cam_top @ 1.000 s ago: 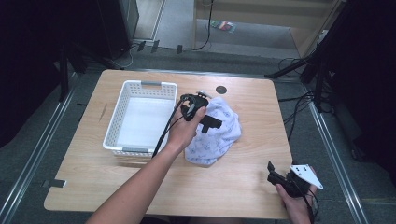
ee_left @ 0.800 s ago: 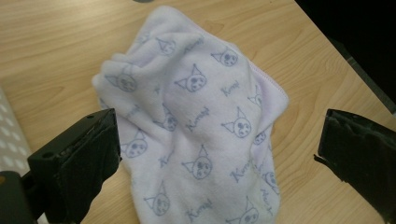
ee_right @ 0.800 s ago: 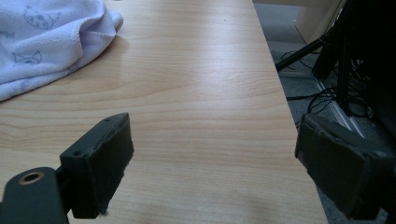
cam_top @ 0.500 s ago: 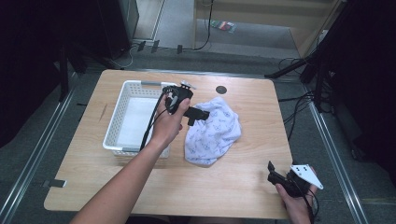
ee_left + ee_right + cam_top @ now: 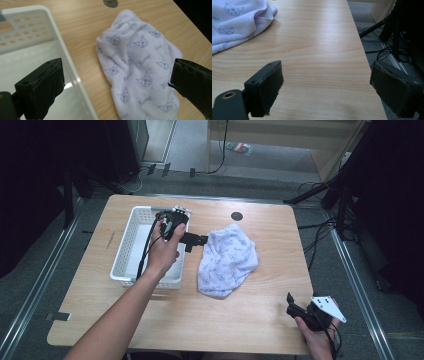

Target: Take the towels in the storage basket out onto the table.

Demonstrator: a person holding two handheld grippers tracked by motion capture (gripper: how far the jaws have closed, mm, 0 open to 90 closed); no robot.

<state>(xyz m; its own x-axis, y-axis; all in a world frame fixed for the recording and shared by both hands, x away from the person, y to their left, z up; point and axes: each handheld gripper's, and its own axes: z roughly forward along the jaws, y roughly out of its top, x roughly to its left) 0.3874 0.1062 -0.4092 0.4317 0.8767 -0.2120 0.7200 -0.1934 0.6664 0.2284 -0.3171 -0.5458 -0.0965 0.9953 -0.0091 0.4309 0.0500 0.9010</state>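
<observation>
A white perforated basket (image 5: 121,245) sits below and to the left of the left gripper (image 5: 200,240). A crumpled pale cloth (image 5: 227,260) printed with cat faces lies just ahead of its jaws on the wooden table (image 5: 240,320), with a dark round hole (image 5: 237,216) beyond it

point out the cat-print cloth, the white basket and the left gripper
cat-print cloth (image 5: 227,260), high view, middle of the fabric
white basket (image 5: 125,240), high view, left wall
left gripper (image 5: 202,240), high view, between its fingertips

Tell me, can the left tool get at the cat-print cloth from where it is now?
Probably yes. The left tool hangs open beside the basket, with the cloth right ahead and nothing between.
</observation>
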